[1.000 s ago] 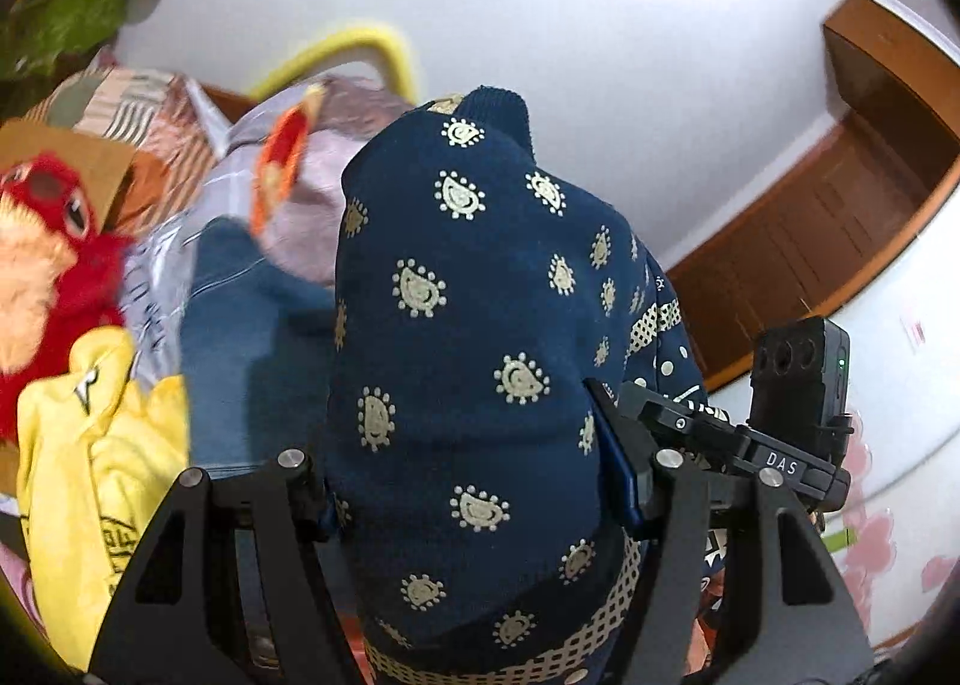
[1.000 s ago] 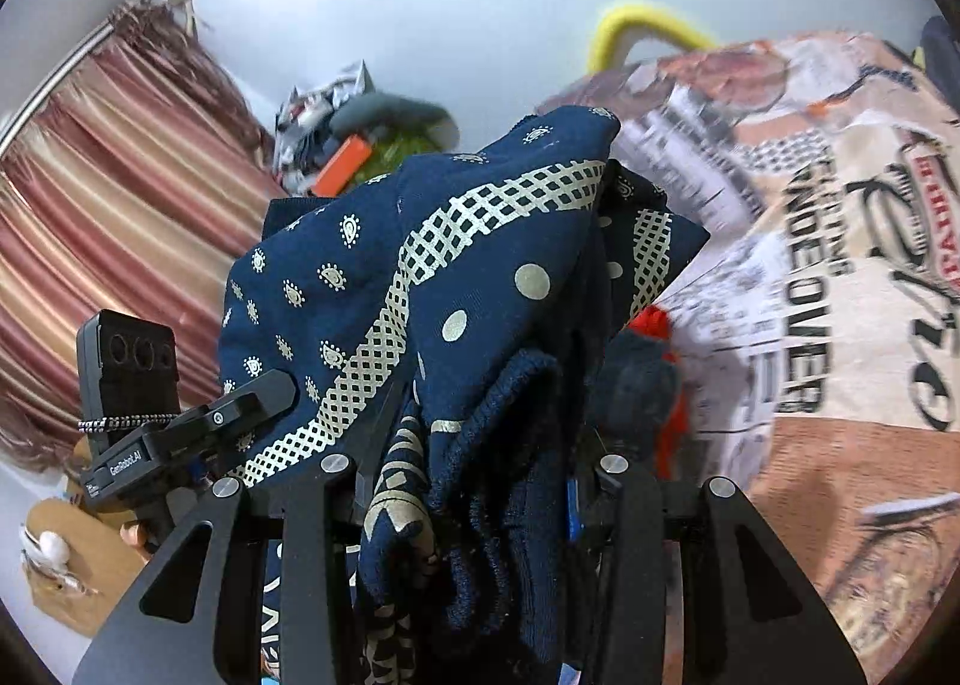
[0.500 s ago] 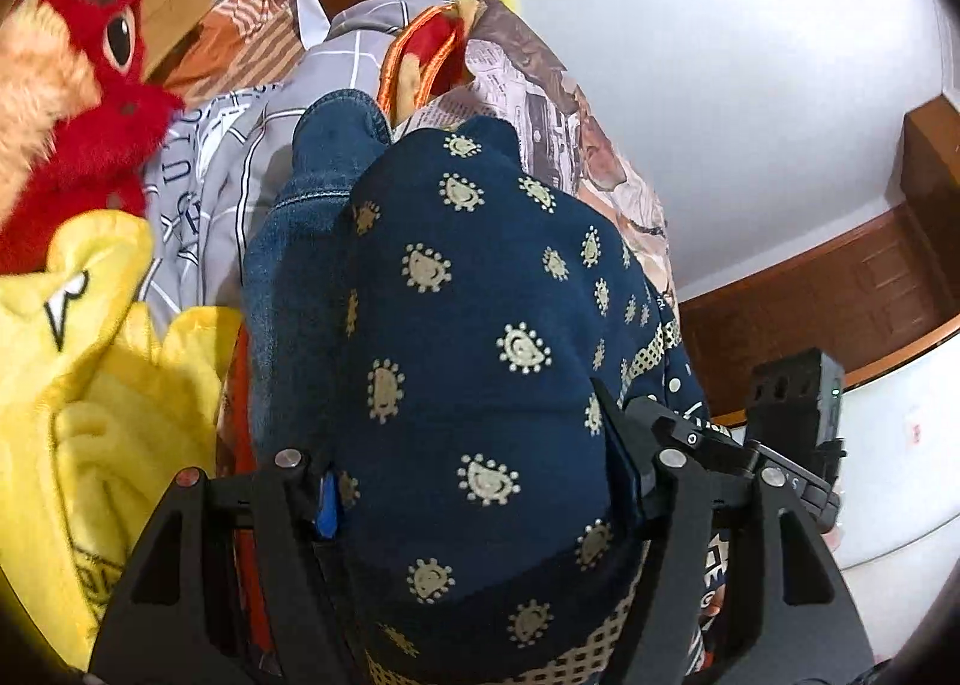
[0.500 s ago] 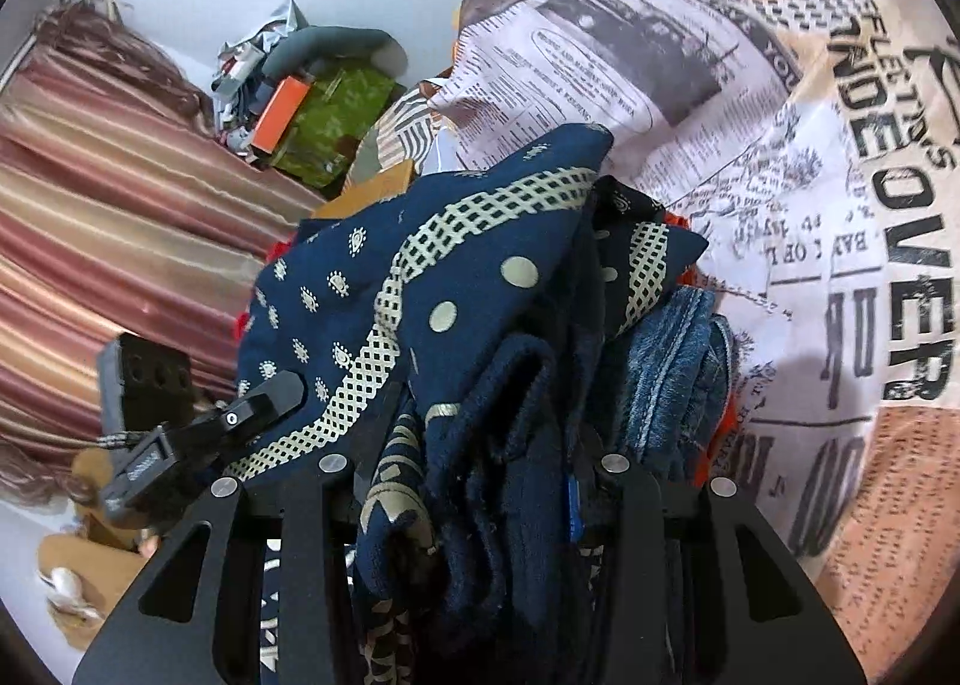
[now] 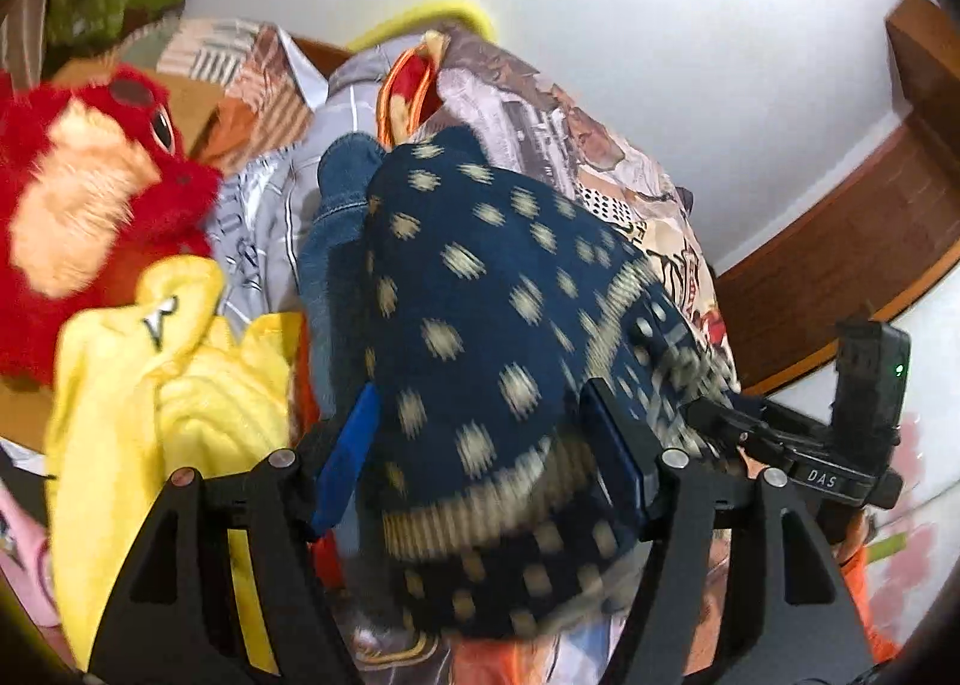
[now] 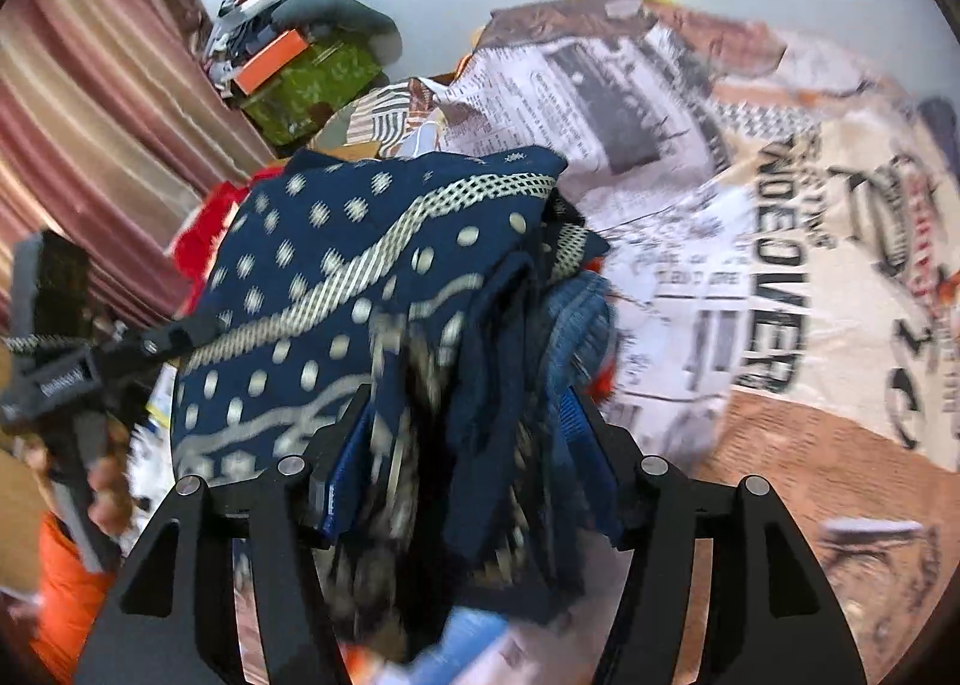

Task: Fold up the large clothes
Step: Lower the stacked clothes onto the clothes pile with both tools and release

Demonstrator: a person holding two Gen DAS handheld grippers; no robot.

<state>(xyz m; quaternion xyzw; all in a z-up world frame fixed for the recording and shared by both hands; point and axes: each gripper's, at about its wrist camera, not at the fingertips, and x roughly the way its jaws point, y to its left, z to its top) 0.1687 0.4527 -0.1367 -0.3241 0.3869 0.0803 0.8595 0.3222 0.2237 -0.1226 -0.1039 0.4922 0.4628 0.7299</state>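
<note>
A folded navy garment (image 5: 492, 337) with cream dots and a lattice border lies between the fingers of both grippers. It rests low over folded blue jeans (image 5: 336, 241) on the bed. My left gripper (image 5: 480, 445) is shut on one side of the bundle, with its blue pads flanking the cloth. My right gripper (image 6: 459, 445) holds the layered edge of the garment (image 6: 360, 289). Its jaws are opening, and the cloth hangs loosely between pads that stand off from it. The jeans (image 6: 576, 325) show just right of the bundle.
A newsprint-pattern bed cover (image 6: 750, 265) spreads to the right. A red plush toy (image 5: 90, 205) and a yellow garment (image 5: 180, 385) lie left of the pile. Striped curtains (image 6: 90, 115) and a green package (image 6: 312, 79) stand behind. Brown woodwork (image 5: 840, 265) runs along the wall.
Both grippers have come down with the navy garment onto the jeans pile. The right gripper's fingers have spread apart, and the cloth between them hangs slack.
</note>
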